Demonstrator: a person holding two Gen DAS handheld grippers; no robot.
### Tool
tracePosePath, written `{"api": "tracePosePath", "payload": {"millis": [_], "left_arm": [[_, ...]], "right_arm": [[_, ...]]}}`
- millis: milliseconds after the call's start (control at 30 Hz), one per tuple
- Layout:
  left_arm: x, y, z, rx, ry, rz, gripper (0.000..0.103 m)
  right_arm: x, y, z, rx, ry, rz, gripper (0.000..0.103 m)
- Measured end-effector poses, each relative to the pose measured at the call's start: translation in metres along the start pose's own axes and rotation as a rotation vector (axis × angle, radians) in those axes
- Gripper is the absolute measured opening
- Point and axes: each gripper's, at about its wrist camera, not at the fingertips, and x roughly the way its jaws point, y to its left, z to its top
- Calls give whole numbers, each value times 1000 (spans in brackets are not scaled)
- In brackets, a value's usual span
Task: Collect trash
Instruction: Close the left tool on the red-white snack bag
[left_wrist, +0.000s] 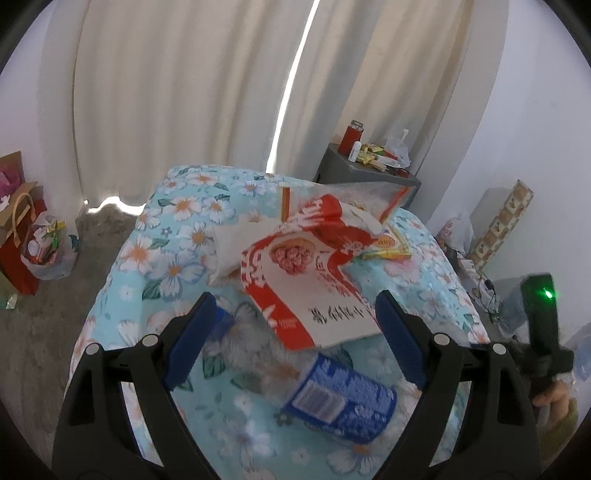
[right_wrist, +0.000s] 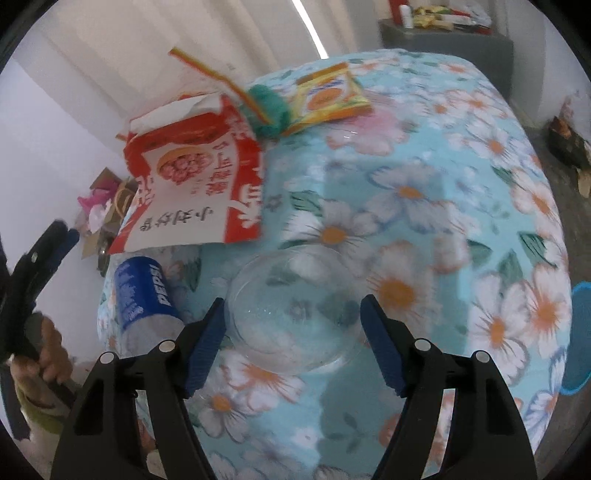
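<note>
Floral cloth (right_wrist: 424, 155). My right claw (right_wrist: 293, 339) gapes around the clear bowl (right_wrist: 291, 314), lower centre; left claw (left_wrist: 295, 339) wide over the bottle (left_wrist: 332, 398), which runs slantwise.

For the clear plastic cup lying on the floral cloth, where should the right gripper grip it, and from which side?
Grip the clear plastic cup across its round wall, coming down from above. It sits between the open fingers of the right gripper, and its wide, thin wall looks flimsy, so a gentle squeeze across the middle seems safest. The Pepsi bottle lies apart, to the left.
</note>
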Motion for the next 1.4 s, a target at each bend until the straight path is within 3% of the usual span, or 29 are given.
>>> {"api": "tracePosePath", "payload": {"millis": [100,367,700,800,967,1200,1400], "left_arm": [[16,1,14,24,-1,40,81],[65,3,44,124,50,94,58],[99,-21,33,324,121,144,46],[100,-25,29,361,119,181,38],[101,-31,18,454,124,236,34],[92,-38,10,556,88,277,8],[71,-50,4,578,58,226,2]], "right_arm": [[-5,-9,-6,26,-5,12,71],[-8,-15,-11,58,-16,34,72],[-7,-18,-12,70,-20,46,72],[-8,-19,-12,74,-19,52,72],[-8,-19,-12,75,-19,51,72],[-6,-19,-12,79,-21,51,72],[-7,-20,-13,88,-26,53,72]]}}
